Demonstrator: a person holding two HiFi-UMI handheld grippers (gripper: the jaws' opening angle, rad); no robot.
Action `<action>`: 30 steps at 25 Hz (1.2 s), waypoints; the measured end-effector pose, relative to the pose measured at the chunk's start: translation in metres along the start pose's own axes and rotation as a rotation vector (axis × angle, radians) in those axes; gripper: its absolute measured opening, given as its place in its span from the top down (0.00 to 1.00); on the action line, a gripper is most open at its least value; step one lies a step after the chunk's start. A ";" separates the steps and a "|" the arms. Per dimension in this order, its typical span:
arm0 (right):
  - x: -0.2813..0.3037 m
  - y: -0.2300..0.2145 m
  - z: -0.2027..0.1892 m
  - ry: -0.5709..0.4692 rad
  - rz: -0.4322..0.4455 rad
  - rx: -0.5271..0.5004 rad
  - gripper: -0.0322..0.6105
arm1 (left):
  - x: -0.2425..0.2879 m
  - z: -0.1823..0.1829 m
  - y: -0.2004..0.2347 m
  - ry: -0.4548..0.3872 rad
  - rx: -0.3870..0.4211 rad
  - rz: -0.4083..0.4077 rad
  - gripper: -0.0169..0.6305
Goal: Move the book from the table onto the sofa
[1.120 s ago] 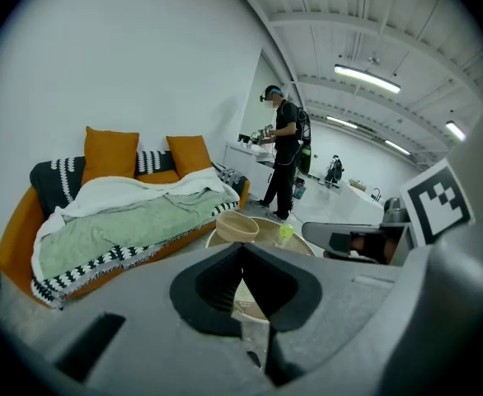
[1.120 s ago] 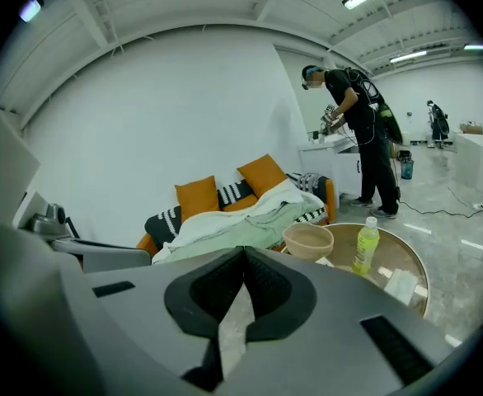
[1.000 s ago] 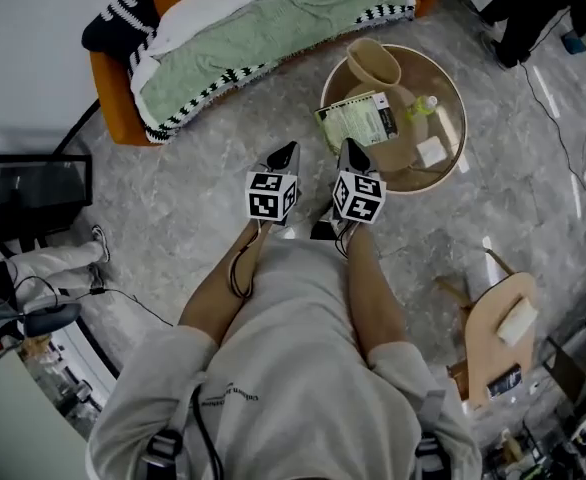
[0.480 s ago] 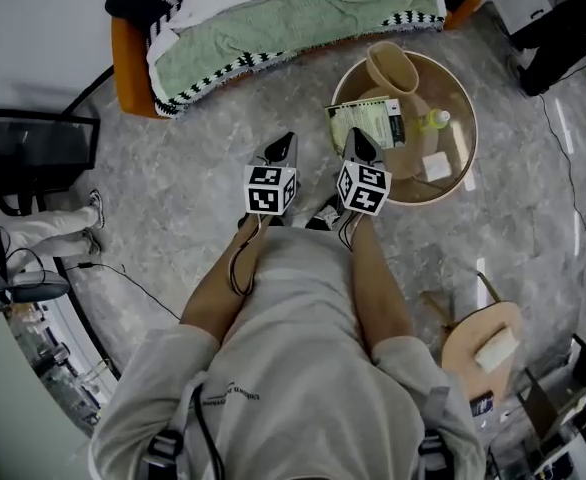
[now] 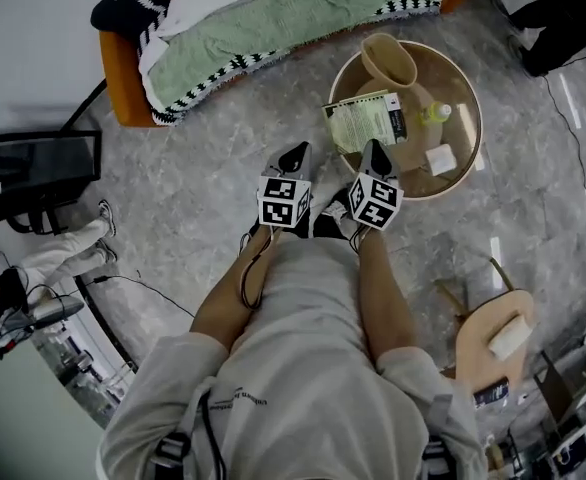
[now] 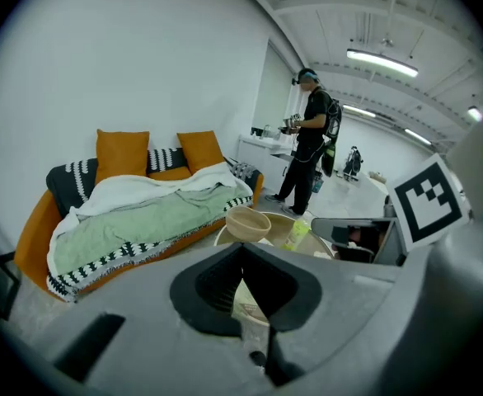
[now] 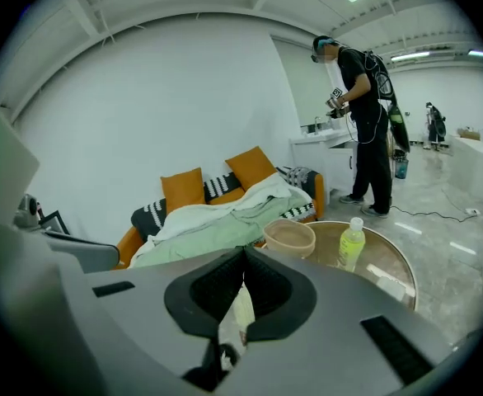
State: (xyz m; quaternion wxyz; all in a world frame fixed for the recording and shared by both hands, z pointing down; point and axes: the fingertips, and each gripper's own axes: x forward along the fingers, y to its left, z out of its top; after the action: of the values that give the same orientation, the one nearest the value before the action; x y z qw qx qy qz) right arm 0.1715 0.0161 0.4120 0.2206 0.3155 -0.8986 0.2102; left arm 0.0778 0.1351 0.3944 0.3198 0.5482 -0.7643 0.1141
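A green-covered book point(image 5: 364, 121) lies on the near left part of the round glass table point(image 5: 465, 158), overhanging its rim a little. The orange sofa point(image 5: 119, 78), draped with a green and white blanket point(image 5: 273, 28), stands beyond the table to the left. My left gripper point(image 5: 297, 152) is shut and empty, held over the floor left of the table. My right gripper point(image 5: 375, 149) is shut too, its tip just short of the book's near edge. Through the closed jaws both gripper views show only a sliver of the book point(image 6: 250, 302) point(image 7: 240, 310).
On the table stand a tan bowl point(image 5: 389, 60), a yellow-green bottle point(image 5: 434, 116) and a small white box point(image 5: 440, 158). A wooden stool point(image 5: 493, 333) is at the right, a dark monitor point(image 5: 39, 165) at the left. Another person point(image 6: 309, 139) stands beyond the table.
Both grippers have shifted forward towards the table, the right one closing on the book's near edge. Both stay shut.
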 end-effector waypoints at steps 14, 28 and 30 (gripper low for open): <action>0.033 -0.085 -0.030 0.083 -0.386 0.324 0.94 | 0.138 0.046 -0.002 0.146 0.063 -0.248 0.96; 0.088 -0.101 -0.135 0.201 -0.521 0.713 0.94 | 0.249 -0.035 -0.041 0.417 0.302 -0.612 0.96; 0.097 -0.107 -0.151 0.201 -0.528 0.748 0.94 | 0.262 -0.052 -0.036 0.444 0.327 -0.617 0.96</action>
State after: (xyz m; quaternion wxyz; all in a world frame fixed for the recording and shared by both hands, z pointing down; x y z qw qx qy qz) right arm 0.2139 -0.0276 0.6119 0.2236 0.5695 -0.6244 0.4856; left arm 0.0783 -0.0509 0.5890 0.4049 0.7573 -0.4482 0.2484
